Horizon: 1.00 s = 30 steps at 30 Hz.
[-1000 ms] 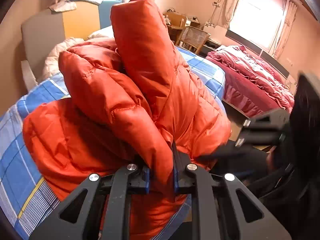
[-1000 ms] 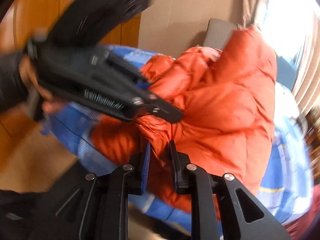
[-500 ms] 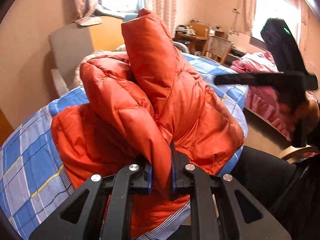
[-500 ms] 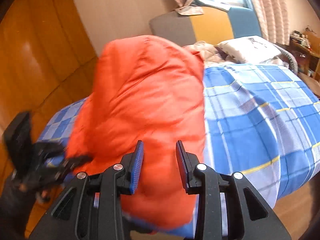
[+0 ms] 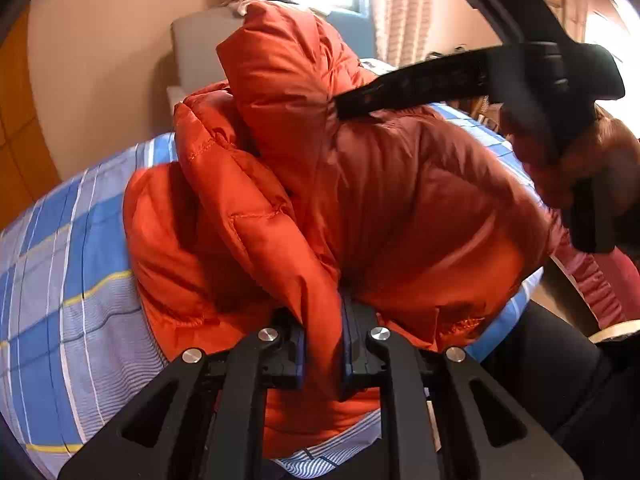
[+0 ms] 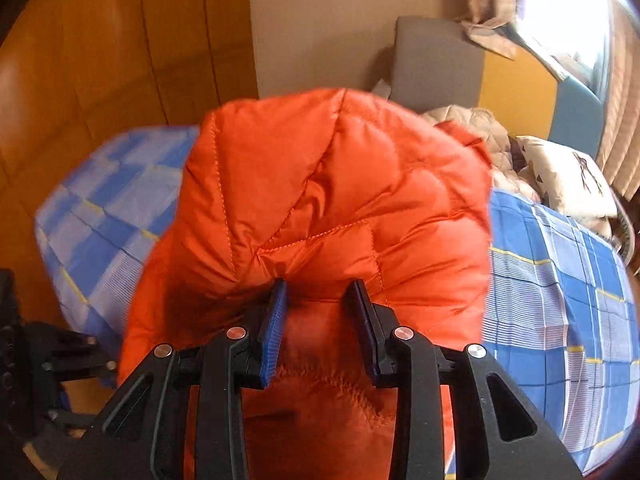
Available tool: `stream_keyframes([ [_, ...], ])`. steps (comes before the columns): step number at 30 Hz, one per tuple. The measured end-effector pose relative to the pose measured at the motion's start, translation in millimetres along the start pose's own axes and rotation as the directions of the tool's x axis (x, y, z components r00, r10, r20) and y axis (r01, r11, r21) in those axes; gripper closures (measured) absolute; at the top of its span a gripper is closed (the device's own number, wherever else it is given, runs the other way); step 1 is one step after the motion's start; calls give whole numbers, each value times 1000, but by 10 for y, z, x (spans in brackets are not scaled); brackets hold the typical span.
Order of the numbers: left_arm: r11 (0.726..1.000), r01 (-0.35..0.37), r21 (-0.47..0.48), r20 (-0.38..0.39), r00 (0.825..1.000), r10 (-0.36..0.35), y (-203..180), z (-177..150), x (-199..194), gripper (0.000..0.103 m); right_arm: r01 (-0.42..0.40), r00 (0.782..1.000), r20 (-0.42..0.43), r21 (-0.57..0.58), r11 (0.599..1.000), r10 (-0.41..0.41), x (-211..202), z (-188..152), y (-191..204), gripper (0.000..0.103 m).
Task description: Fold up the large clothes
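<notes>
A puffy orange down jacket [image 5: 400,200] lies bunched on the bed with the blue plaid sheet [image 5: 60,260]. My left gripper [image 5: 324,304] is shut on a thick fold at the jacket's near edge, with the cloth pinched between its blue pads. In the right wrist view the quilted jacket [image 6: 320,200] bulges up just ahead of my right gripper [image 6: 320,288]. Its jaws stand apart over the orange cloth and do not pinch it. In the left wrist view the right gripper's fingers [image 5: 420,84] reach across the top of the jacket from the right.
A grey, yellow and blue headboard [image 6: 440,60] and a patterned pillow [image 6: 568,176] are at the bed's far end. Wooden panels [image 6: 100,60] line the left wall. A second bed with a red quilt [image 5: 600,288] stands to the right. A hand [image 5: 560,168] grips the right tool.
The right gripper let go of the jacket's near edge, its jaws widened, and it swung across over the top of the bundle. The left gripper kept its hold and turned left.
</notes>
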<state>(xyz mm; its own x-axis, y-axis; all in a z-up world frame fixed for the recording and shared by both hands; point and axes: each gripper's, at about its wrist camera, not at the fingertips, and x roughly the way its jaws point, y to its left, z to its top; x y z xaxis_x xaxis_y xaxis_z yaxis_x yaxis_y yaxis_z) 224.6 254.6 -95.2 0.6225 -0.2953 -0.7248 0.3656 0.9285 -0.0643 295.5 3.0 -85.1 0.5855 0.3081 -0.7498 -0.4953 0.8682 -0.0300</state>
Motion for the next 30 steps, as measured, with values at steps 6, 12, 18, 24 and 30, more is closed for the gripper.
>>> stream_keyframes([
  [6,996,-64,-68,-43,997,61,6,-4,95,89,38,998,-53,-25,999,-40,388,-42,61,70],
  [12,988,-130,-89,-52,991,125,-136,69,15,86,-24,1000,-8,21,999,25,170,-85,-79,59],
  [18,980,-167,-111,-41,986,163,-233,70,-67,82,-84,994,74,120,989,76,-258,-202,-363,43],
  [24,964,-186,-187,-27,982,185,-224,-21,-49,78,-22,999,34,195,981,16,-393,-296,-574,37],
  [30,965,-168,-203,-35,986,165,-129,-174,80,83,20,1000,16,164,986,-23,-299,-417,-344,34],
])
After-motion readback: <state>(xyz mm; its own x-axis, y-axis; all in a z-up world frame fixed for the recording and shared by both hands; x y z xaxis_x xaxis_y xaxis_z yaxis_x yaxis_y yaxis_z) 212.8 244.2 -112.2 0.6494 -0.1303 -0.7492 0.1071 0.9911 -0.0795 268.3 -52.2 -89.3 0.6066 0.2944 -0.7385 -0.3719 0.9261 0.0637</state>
